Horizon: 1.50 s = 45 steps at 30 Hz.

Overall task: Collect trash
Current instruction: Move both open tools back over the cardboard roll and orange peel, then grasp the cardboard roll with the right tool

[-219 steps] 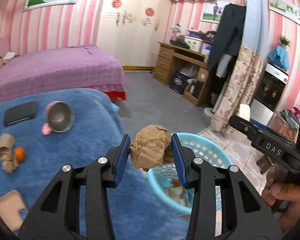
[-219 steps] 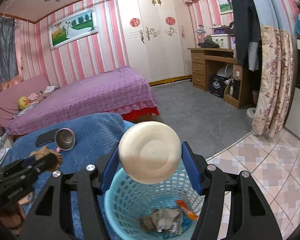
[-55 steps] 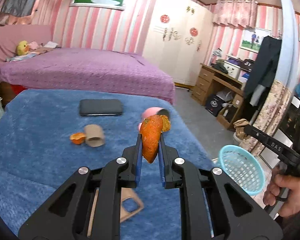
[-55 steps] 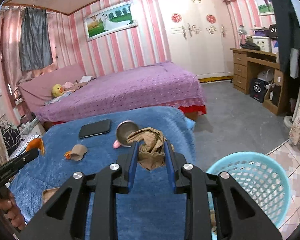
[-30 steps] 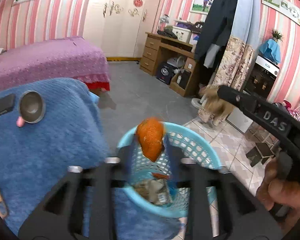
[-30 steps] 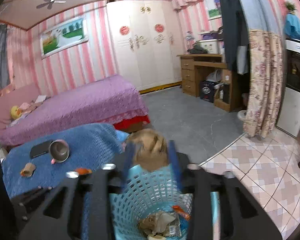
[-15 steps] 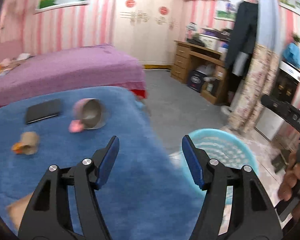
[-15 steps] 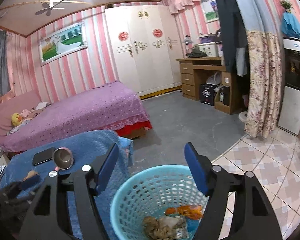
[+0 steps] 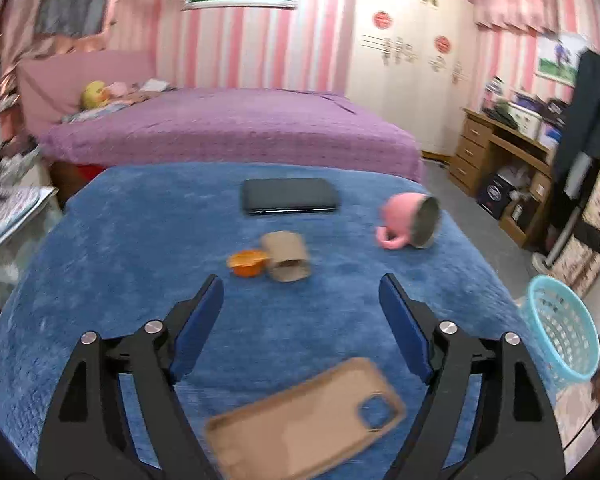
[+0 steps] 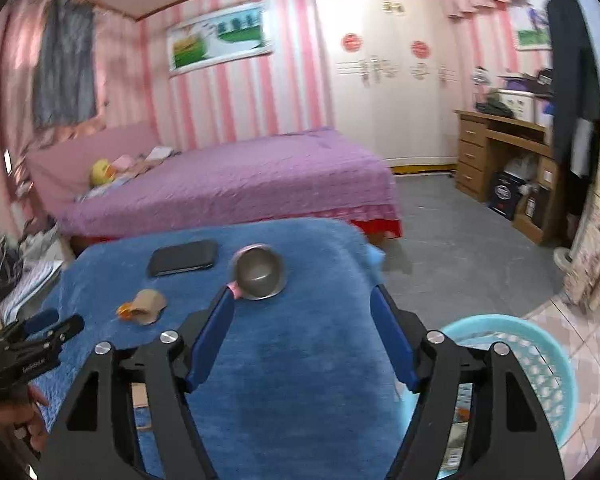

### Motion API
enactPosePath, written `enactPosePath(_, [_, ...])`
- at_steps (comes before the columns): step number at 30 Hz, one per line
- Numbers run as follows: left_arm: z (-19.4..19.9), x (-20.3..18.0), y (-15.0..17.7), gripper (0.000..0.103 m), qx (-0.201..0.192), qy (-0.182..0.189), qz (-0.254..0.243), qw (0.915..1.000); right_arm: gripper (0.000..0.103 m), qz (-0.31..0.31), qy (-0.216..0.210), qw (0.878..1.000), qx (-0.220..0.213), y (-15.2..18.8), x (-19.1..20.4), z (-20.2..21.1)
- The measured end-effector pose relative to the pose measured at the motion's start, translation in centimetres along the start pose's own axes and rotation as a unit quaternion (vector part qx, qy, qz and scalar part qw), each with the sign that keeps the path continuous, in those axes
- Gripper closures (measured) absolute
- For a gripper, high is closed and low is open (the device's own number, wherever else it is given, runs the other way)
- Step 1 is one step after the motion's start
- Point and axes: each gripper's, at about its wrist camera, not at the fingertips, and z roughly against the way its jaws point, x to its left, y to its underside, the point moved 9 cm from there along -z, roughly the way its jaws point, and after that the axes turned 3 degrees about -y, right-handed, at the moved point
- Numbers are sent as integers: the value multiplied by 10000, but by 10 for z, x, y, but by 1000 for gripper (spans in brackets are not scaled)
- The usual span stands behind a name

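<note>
A cardboard roll [image 9: 286, 257] and a piece of orange peel [image 9: 247, 262] lie together on the blue-covered table [image 9: 140, 240]. My left gripper [image 9: 302, 304] is open and empty, just short of them. They also show in the right wrist view, the roll [image 10: 149, 302] and peel [image 10: 125, 311] at left. My right gripper [image 10: 302, 326] is open and empty over the table's right part. The turquoise trash basket [image 10: 540, 364] stands on the floor right of the table, with some trash inside; it also shows in the left wrist view [image 9: 560, 332].
A black phone [image 9: 289, 201], a tipped pink mug [image 9: 414, 222] and a tan phone case [image 9: 308, 420] lie on the table. A purple bed [image 9: 236, 128] is behind; a wooden desk [image 10: 508, 148] stands at the right wall.
Both grippers dropped their trash in the basket and opened. Both have swung back to the table; the left now faces the roll and peel.
</note>
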Motion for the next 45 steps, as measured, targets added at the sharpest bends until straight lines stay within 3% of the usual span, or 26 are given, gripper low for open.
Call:
enactPosePath(3, [-6,37,-2,24,24,-177,299,9994,33,-37,-443,9989,174,11,37,-16])
enactPosePath(6, [-8,68,-2,20,10,-217,699,9973,33,51,-606,9976,334,23,67,-33])
enactPosePath(13, [-26,90,4,20,193,-231,823,9962,32,380,-786,9943,619,41,123,-66])
enactPosePath(27, [-61,134,1,20,398,-477,831,9946,32,573,-968,9897,888,43,164,-125])
enactPosePath(45, [-101,145,1,20,664,-560,678,9939,33,867,-981,9786,1586,70,206,-207])
